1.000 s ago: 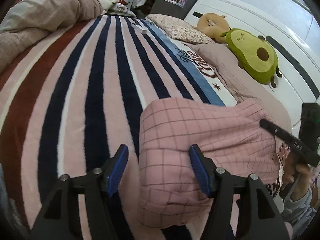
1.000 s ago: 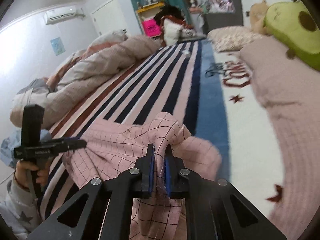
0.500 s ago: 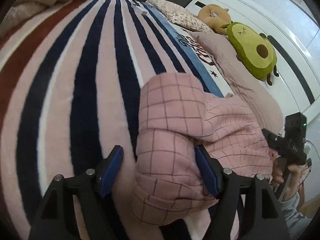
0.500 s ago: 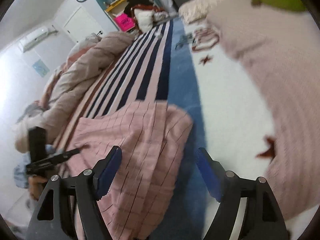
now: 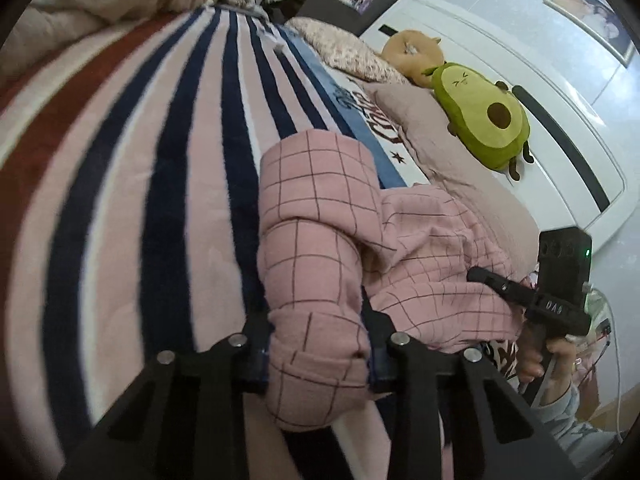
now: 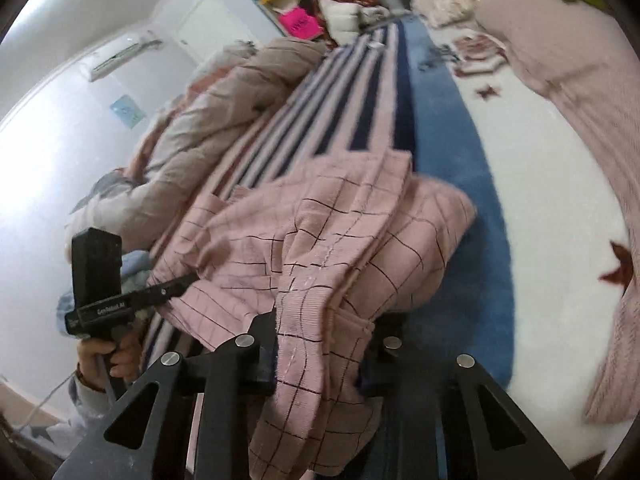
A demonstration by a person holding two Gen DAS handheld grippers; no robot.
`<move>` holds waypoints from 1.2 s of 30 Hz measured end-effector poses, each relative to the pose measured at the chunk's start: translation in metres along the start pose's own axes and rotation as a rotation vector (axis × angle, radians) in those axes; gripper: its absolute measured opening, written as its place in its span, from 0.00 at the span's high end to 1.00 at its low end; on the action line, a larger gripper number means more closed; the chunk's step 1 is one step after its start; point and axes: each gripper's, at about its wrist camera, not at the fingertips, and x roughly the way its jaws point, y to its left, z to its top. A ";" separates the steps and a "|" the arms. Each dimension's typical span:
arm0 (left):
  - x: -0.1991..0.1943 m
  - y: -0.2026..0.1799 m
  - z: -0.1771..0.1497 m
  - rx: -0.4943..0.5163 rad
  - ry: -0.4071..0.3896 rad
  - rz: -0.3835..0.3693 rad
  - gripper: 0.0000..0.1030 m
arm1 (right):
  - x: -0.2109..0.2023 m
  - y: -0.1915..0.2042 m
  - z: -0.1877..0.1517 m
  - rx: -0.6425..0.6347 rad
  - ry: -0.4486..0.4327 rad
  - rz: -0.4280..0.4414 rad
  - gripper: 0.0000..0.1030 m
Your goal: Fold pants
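The pink checked pants (image 5: 320, 216) lie bunched on the striped blanket (image 5: 132, 168) of a bed. My left gripper (image 5: 318, 354) has its jaws partly closed around a thick fold of the pants' near edge. My right gripper (image 6: 320, 350) likewise straddles a thick fold of the pants (image 6: 320, 240), with cloth filling the gap between the fingers. Each gripper shows in the other's view, at the pants' opposite side: the right one (image 5: 480, 276) and the left one (image 6: 188, 280).
A green avocado plush (image 5: 484, 116) and a brown plush (image 5: 412, 52) lie against the white headboard (image 5: 560, 112). A pink pillow (image 5: 448, 152) lies beside the pants. A beige duvet (image 6: 224, 120) is heaped along the bed's far side.
The right gripper let go of the pants, opened wide, then closed in on a thick fold. The left gripper moved onto the pants' edge and narrowed around it.
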 end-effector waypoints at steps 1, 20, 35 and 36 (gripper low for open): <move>-0.009 -0.003 -0.006 -0.001 -0.004 0.007 0.72 | -0.005 0.007 -0.001 -0.019 0.007 0.020 0.80; -0.086 0.020 -0.044 0.005 -0.098 0.032 0.52 | -0.043 0.080 0.001 -0.305 -0.004 -0.327 0.39; -0.060 0.030 -0.025 0.119 -0.005 -0.010 0.52 | 0.136 0.164 0.036 -0.556 0.334 0.087 0.38; -0.059 0.030 -0.028 0.115 0.002 -0.019 0.52 | 0.145 0.166 0.036 -0.567 0.350 0.100 0.38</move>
